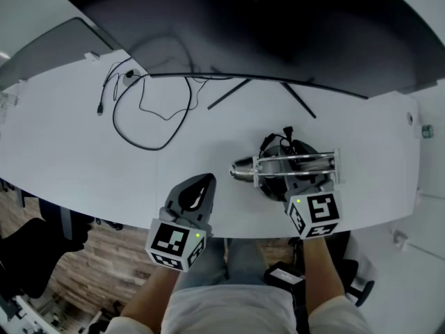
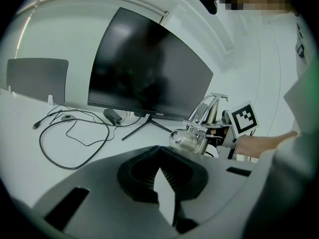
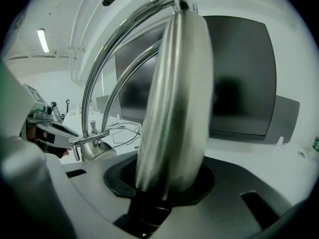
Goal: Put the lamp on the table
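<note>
The right claw (image 1: 302,181) grips the lamp (image 1: 245,167) by its stem, lower right (left claw (image 1: 199,186) clenched, empty), so it could swivel and tip off the tabletop (image 1: 76,152) edge.

Chrome lamp (image 1: 285,164) at white table's (image 1: 69,158) edge

Office: white desk (image 1: 62,152), curved monitor (image 1: 264,26), loose cables (image 1: 149,149).

We lose the monitor (image 1: 278,19) past the head view's top edge. In the right gripper view the lamp (image 3: 174,98) runs off the top edge and covers part of that monitor.
</note>
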Demonstrator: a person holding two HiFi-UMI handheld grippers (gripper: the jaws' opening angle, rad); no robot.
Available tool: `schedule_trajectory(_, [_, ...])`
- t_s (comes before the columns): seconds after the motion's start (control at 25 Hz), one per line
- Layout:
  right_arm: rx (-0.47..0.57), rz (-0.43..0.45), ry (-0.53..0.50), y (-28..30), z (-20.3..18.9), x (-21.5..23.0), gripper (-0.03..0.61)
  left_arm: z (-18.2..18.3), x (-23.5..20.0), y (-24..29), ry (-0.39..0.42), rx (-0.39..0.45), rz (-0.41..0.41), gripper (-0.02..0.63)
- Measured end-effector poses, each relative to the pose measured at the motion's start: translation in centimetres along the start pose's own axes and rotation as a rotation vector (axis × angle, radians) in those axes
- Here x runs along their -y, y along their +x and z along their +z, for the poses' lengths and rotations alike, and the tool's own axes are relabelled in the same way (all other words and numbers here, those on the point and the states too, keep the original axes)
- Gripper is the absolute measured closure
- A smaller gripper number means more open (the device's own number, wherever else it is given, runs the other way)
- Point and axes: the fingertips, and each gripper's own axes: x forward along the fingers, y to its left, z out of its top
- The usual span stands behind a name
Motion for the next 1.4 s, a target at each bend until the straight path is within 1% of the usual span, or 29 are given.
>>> schedule_trajectory(0.68, [0.002,-0.04,0.008,0.8,-1.0,0.5,0.44,-0.8,-0.5,0.3,-0.011,-0.012,0.008,0.612])
schedule_trajectory(0.88, [0.003,-0.04,0.015,1.0,-1.3,0.4,0.44,-0.9,-0.6,0.4,-0.014,-0.018,0.008,0.612])
schedule_trajectory(1.24, [-0.005,-0.053,-0.051,1.3,-1.7,-0.7,0.439,-1.4,-0.7,0.5,-0.026,-0.024,0.007,0.612])
schedule_trajectory(1.4, [0.005,-0.067,-0.064,1.2,-1.5,-1.0,0.437,-1.4,-0.8,0.4,-0.027,-0.024,0.009,0.612])
